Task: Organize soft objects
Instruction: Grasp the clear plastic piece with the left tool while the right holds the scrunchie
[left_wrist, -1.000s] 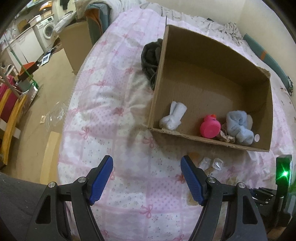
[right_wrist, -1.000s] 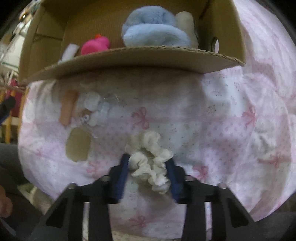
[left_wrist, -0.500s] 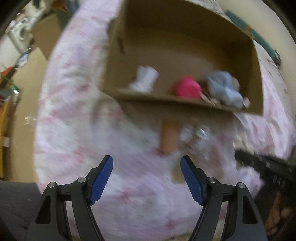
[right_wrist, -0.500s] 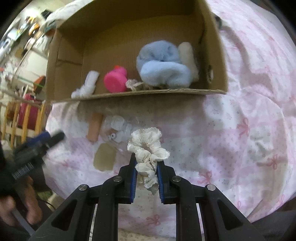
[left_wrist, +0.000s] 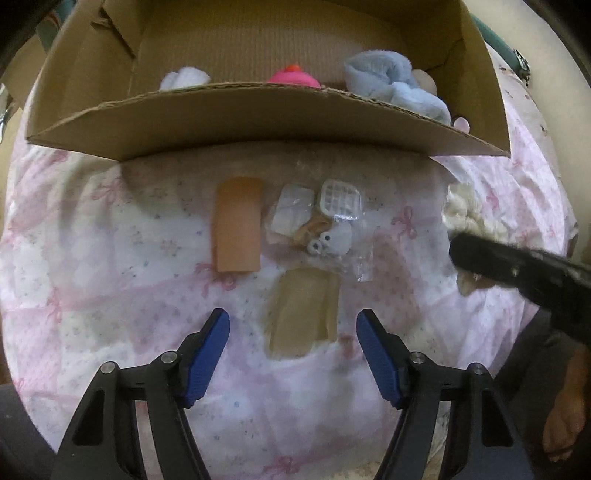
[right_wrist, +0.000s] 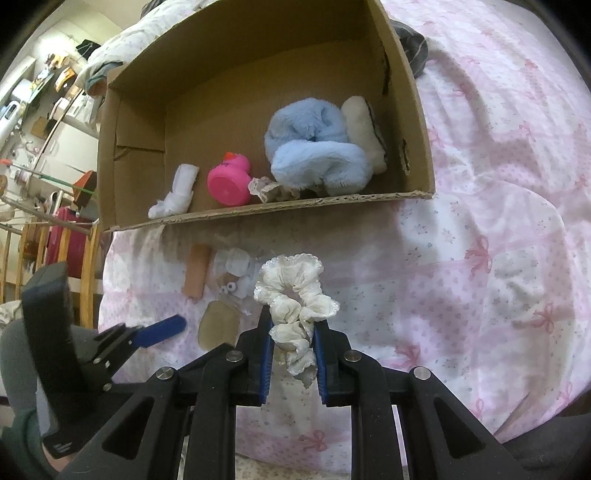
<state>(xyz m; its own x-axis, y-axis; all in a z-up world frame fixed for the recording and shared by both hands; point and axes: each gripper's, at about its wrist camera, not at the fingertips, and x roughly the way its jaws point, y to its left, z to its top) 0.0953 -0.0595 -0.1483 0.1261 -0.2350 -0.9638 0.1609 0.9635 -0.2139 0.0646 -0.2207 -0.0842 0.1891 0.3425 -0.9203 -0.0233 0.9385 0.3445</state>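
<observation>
My right gripper is shut on a cream ruffled scrunchie and holds it above the pink bedspread, in front of the open cardboard box. The scrunchie also shows at the right of the left wrist view. My left gripper is open and empty, low over a beige pad. An orange pad and a clear bag of small items lie just beyond it. In the box lie a blue plush, a pink duck, a white sock and a lace piece.
The box stands on a bed with a pink patterned cover. A dark garment lies behind the box. Furniture and a red object stand on the floor to the left of the bed.
My right gripper closed on the scrunchie and lifted it off the bed. My left gripper moved right and down, toward the pads in front of the box, still open.
</observation>
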